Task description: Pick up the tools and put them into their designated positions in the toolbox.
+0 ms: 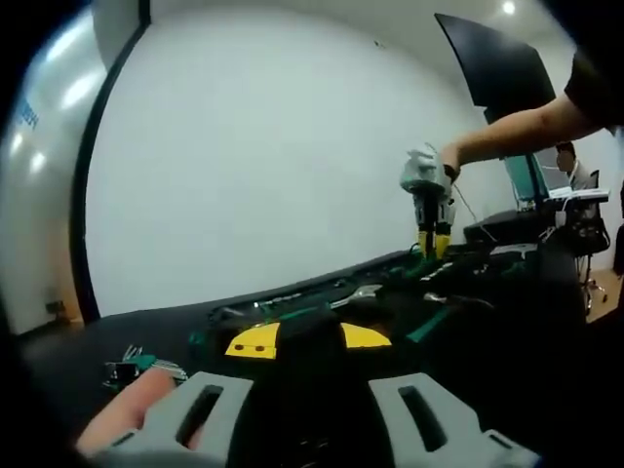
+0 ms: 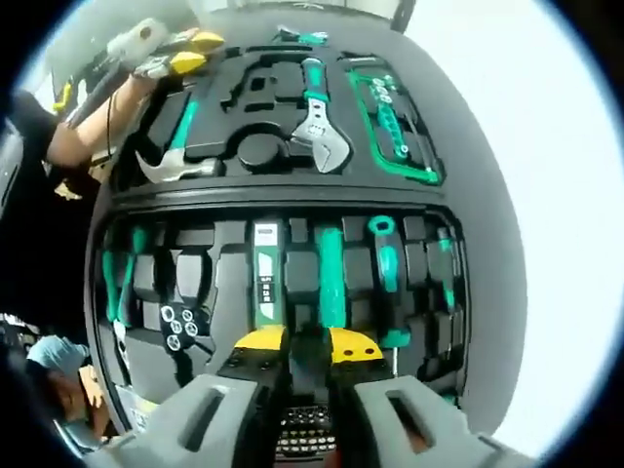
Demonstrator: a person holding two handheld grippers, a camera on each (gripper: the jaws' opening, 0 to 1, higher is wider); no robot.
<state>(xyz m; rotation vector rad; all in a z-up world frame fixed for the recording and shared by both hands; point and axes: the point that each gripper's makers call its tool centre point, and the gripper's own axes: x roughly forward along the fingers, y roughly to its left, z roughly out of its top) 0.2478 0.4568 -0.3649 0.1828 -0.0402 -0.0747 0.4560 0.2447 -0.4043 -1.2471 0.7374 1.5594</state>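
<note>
Black foam fills the open toolbox, which lies flat on a dark surface before a white wall.

In the right gripper view, we look straight down into the box. Our right gripper, yellow-tipped, has its fingers drawn narrow around a dark object between them; we cannot tell what it is. Just beyond the tips, the near half of the box holds a row of green-handled tools: a tester with a pale label, a broad green handle and a screwdriver. A black block of sockets sits to the left of them. The far half holds a hammer, a wrench and a green bit rack. Several foam slots between them lie bare. At the top left, our left gripper hangs over the far corner of the box.

In the left gripper view, the left fingers also stand close together on something dark that we cannot make out. A set of hex keys lies on the surface to the left, apart from the box. Across the box, a bare arm holds the right gripper pointing down at the tools.
</note>
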